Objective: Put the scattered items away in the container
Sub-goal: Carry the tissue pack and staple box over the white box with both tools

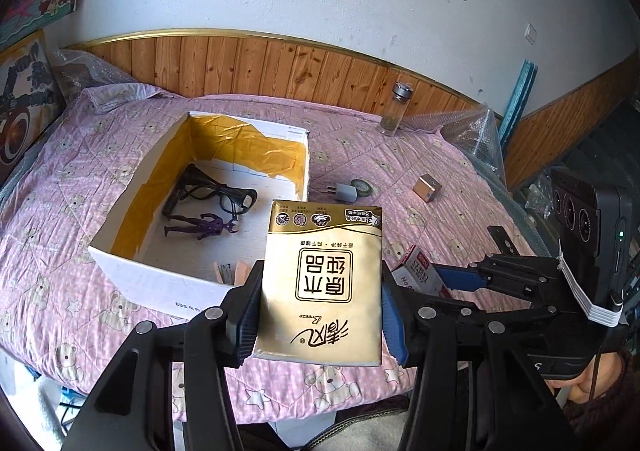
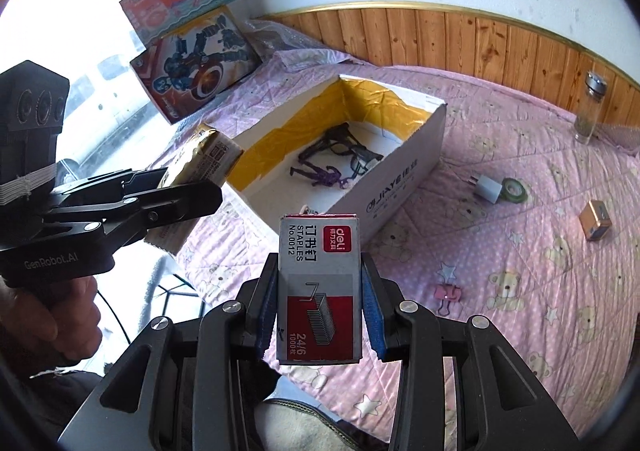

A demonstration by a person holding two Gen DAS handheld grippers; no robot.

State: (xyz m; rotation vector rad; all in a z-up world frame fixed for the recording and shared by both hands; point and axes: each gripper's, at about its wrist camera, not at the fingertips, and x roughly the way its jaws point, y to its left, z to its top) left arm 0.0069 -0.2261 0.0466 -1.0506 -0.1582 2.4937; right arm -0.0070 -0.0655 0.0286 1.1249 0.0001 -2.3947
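Observation:
My left gripper (image 1: 318, 303) is shut on a gold tissue pack (image 1: 320, 283), held above the pink bedspread just right of the near corner of the white cardboard box (image 1: 132, 271). That pack (image 2: 208, 155) also shows in the right wrist view, left of the box (image 2: 404, 179). My right gripper (image 2: 320, 307) is shut on a red and grey staples box (image 2: 318, 291), in front of the container's near corner. Inside the box lie black glasses (image 1: 216, 191) and a purple figure (image 1: 200, 228). A charger plug (image 2: 486, 187), green tape roll (image 2: 514, 190), small gold box (image 2: 596, 220) and pink binder clip (image 2: 448, 295) lie scattered on the bed.
A glass bottle (image 2: 588, 111) stands by the wooden wall panel at the back right. Toy boxes (image 2: 196, 63) lean at the bed's left end. Bubble wrap (image 1: 472, 131) sits at the far right corner. A hand (image 2: 44, 323) holds the left gripper's grip.

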